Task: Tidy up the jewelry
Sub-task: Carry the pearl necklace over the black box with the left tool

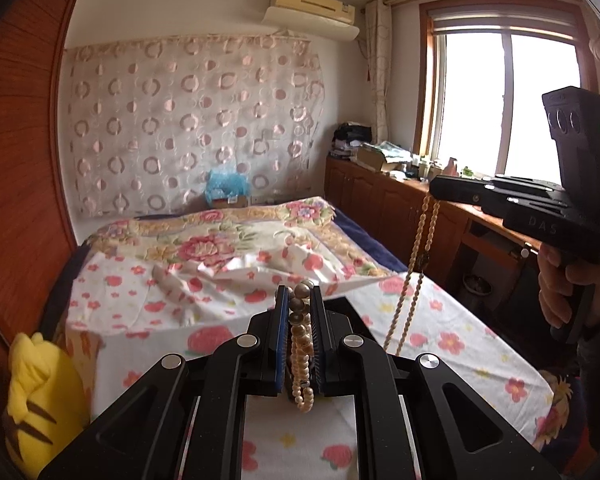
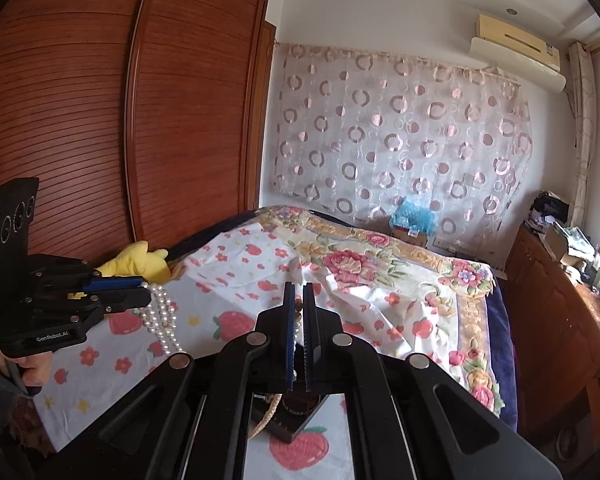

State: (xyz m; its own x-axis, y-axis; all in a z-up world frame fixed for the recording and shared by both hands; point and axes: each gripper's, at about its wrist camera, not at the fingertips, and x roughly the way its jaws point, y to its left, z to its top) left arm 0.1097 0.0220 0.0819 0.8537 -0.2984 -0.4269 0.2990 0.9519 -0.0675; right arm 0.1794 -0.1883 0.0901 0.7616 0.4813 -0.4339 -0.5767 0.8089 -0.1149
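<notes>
the left gripper (image 1: 298, 292) is clamped on a bunch of pearl strands (image 1: 302, 344), the beads squeezed between its blue-lined fingers (image 1: 281, 320) and spilling out behind them. from the right wrist view the same pearls (image 2: 162, 316) hang in loops from the left gripper (image 2: 146, 292) above the flowered bedsheet (image 2: 236, 280).

the right gripper (image 1: 434, 188) is held up over the right edge of the bed, closed on a thin gold bead necklace (image 1: 416, 264) that dangles in a long double strand, with a small dark piece partway down it. in its own camera the right gripper (image 2: 299, 296) has its fingers nearly together with a few beads (image 2: 298, 308) showing between them. below, a gold strand (image 2: 266, 416) runs down by a dark box (image 2: 296, 416) resting on the sheet; it may be a jewelry box, but most of it is hidden.

a yellow plush toy (image 1: 40, 396) sits at the bed's left side, by the wooden wardrobe (image 2: 140, 100).
</notes>
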